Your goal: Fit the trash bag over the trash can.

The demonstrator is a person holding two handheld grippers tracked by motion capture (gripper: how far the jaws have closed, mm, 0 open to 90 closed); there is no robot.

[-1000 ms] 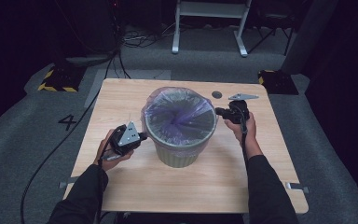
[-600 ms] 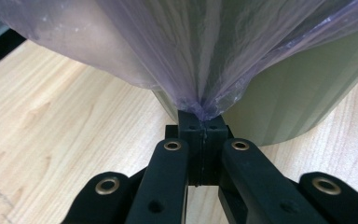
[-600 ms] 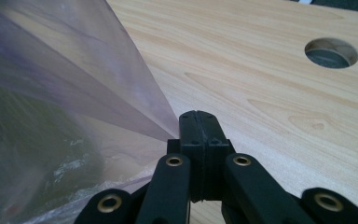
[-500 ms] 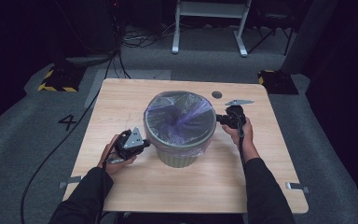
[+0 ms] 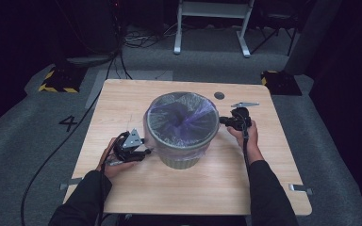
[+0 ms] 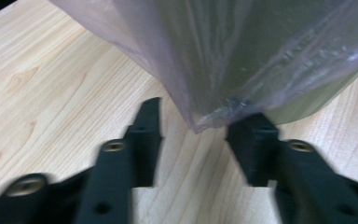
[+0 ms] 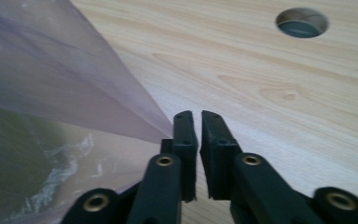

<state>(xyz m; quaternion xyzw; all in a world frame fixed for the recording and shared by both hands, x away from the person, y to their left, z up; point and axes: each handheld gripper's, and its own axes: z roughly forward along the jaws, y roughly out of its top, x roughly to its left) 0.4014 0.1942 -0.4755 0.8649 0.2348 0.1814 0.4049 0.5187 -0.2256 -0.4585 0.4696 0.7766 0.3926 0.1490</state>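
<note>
the left gripper (image 5: 143,151) sits low at the near-left side of the bin (image 5: 181,157), and its jaws have just been opening; they now stand apart with the hem of the purple bag (image 6: 223,116) hanging between them, one pad beside the film but nothing pinched. the right gripper (image 5: 222,120) is at the bin's right side, jaws drawn almost together, and the bag's skirt (image 7: 121,126) seems caught in the narrow slit as a taut corner, though the contact itself is hard to see. the bin stands in the middle of the table (image 5: 122,99), the liner folded over its rim (image 5: 179,96) and draped down the outside wall.

the step in hand looks like seating the liner: tugging the overhang down on both sides so it hugs the rim. next, i judge, the left hand either backs away from the released hem or re-grips elsewhere around the skirt, while the right eases off without dragging the thin film and pulling the liner askew.
</note>
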